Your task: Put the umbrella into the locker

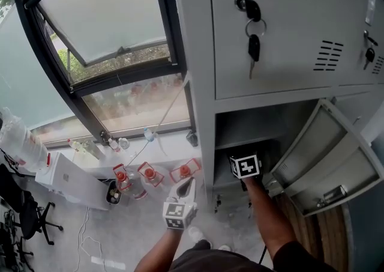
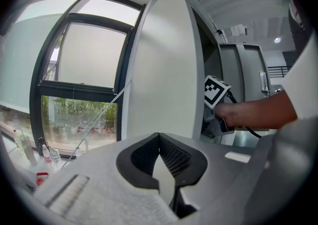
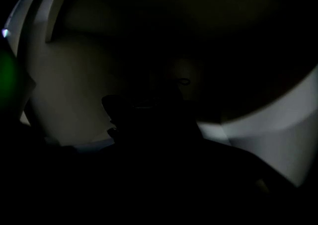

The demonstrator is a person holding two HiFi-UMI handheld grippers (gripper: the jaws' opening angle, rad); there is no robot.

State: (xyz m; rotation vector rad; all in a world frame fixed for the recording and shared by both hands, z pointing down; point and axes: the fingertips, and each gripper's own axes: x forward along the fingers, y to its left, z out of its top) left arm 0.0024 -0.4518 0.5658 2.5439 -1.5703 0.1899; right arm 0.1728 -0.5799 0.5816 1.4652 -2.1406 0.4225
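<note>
The floor [image 1: 120, 235] is pale grey and strewn with a thin cable, and a strip of wood flooring shows at the right. A tall black-framed window [image 1: 102, 12] with its sash tilted open fills the left of the room; small bottles stand along its sill [image 1: 162, 148]. Below it are red-capped bottles [image 1: 149, 175], a white box [image 1: 72, 181] and a black office chair [image 1: 27, 211]. A grey metal locker [image 1: 270, 54] stands to the right of the window. Its upper door is shut and has keys [image 1: 254, 42] hanging from the lock. The lower door [image 1: 324, 157] is swung wide open to the right, showing a dark compartment [image 1: 252, 129]. The right hand-held gripper [image 1: 245, 167] reaches into that compartment. Its own view is nearly black, so whether its jaws are released or grasping cannot be told. A dark shape [image 3: 149, 119] fills the middle of that view, against the pale inner walls of the locker. It is too dim to make out as the umbrella, which shows clearly in no view. The left hand-held gripper [image 1: 187, 185] hangs outside, beside the locker's left wall. Its jaws are clenched together and hold nothing.
</note>
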